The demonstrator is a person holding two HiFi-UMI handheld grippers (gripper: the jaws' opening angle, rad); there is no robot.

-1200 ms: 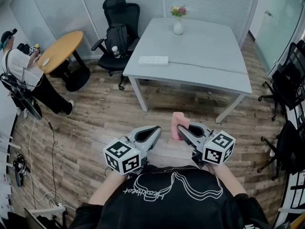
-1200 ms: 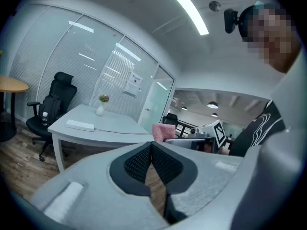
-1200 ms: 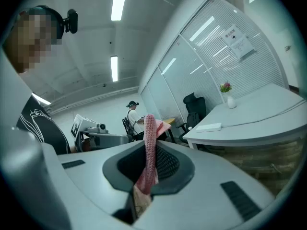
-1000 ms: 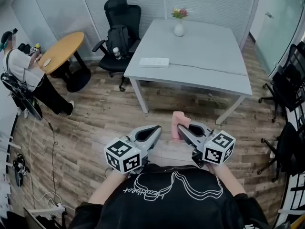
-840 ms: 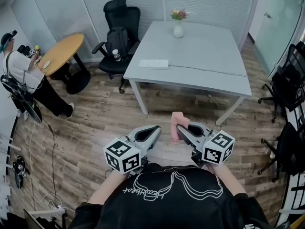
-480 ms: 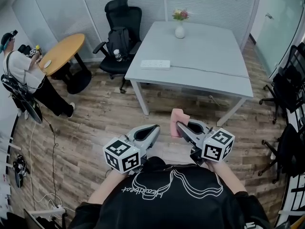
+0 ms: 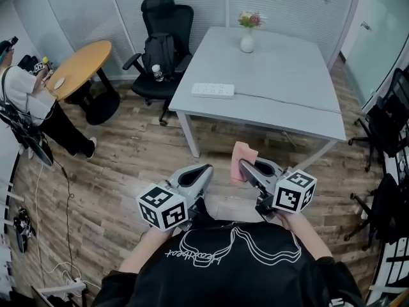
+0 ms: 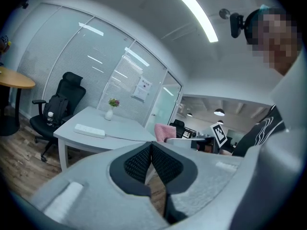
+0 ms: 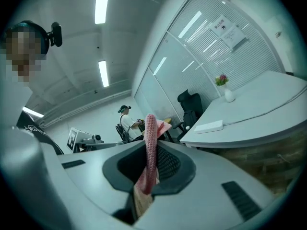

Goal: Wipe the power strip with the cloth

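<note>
A white power strip [image 7: 213, 90] lies near the left front edge of the grey table [image 7: 287, 75], its cable running right; it also shows as the power strip [image 8: 89, 131] and power strip [image 9: 208, 126] in the gripper views. My right gripper [image 7: 242, 165] is shut on a pink cloth [image 7: 243, 158], held over the floor well short of the table. The cloth [image 9: 151, 147] stands up between its jaws. My left gripper [image 7: 207, 170] hangs beside it, shut with nothing in it, pads touching [image 8: 151, 147].
A white vase with flowers [image 7: 247, 40] stands at the table's far side. A black office chair [image 7: 160, 43] with a backpack sits left of the table. A round wooden table [image 7: 80, 66] and a person [image 7: 29, 101] are at the far left. More chairs [image 7: 390, 114] line the right.
The view has shifted slightly, with the table a little nearer and more to the right. Both grippers keep their pose, the right still holding the cloth.
</note>
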